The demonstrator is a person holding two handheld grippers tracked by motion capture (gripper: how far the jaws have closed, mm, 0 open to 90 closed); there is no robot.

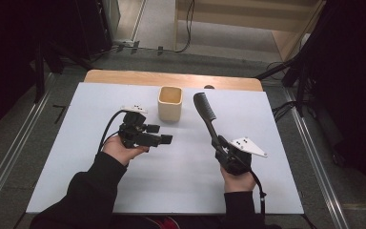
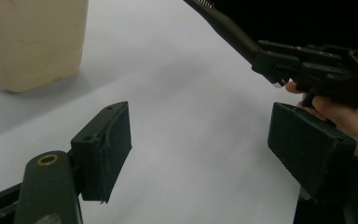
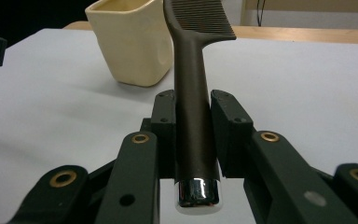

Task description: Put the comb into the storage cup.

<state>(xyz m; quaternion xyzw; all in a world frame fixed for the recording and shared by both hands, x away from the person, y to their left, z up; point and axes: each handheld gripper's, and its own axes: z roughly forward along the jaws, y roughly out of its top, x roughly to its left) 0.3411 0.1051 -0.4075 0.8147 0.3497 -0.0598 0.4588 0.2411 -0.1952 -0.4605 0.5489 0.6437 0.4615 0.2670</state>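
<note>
Comb (image 3: 193,70), stiff, light and slick-handled, is sitting pinched at its handle in the right hand-held gripper (image 3: 193,135), lower centre of frame, while the left hand-held gripper (image 2: 200,140) is hanging spread

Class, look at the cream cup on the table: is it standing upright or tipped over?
Upright. The cream cup rests on its base on the white table, its open mouth facing up in the high view.

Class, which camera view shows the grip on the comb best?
The right gripper view: the right gripper clamps the comb handle between both pads. The high view shows it small; the left gripper view catches the handle at its top edge.
</note>
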